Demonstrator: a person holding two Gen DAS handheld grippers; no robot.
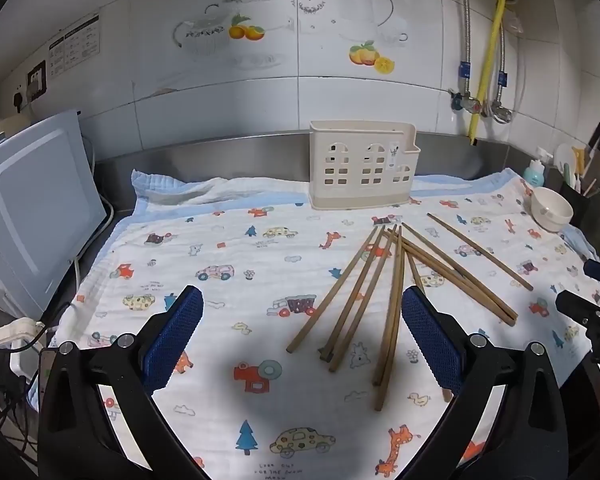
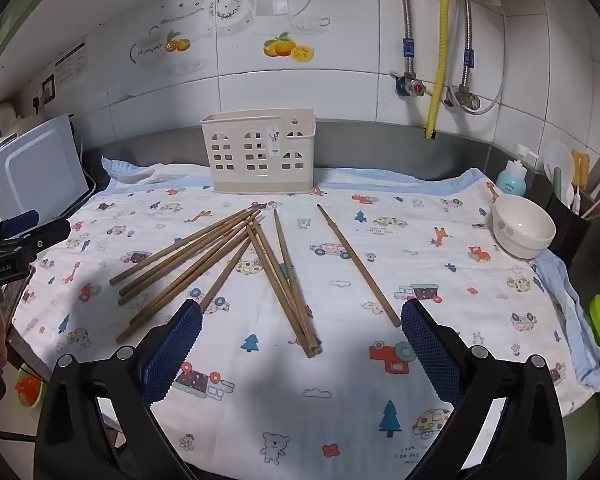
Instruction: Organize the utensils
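Several brown wooden chopsticks (image 1: 392,280) lie fanned out on a printed cloth (image 1: 220,248); they also show in the right wrist view (image 2: 236,256). One chopstick (image 2: 358,266) lies apart to the right. A cream utensil holder (image 1: 362,164) stands upright at the back of the cloth, also seen in the right wrist view (image 2: 260,152). My left gripper (image 1: 302,336) is open and empty, hovering over the near ends of the chopsticks. My right gripper (image 2: 302,344) is open and empty above the near ends of the middle bundle.
A white bowl (image 2: 522,226) sits at the cloth's right edge. A soap bottle (image 2: 512,180) and a black utensil caddy (image 2: 580,208) stand behind it. A white appliance (image 1: 32,208) stands at the left. A tiled wall with pipes (image 2: 440,48) is behind.
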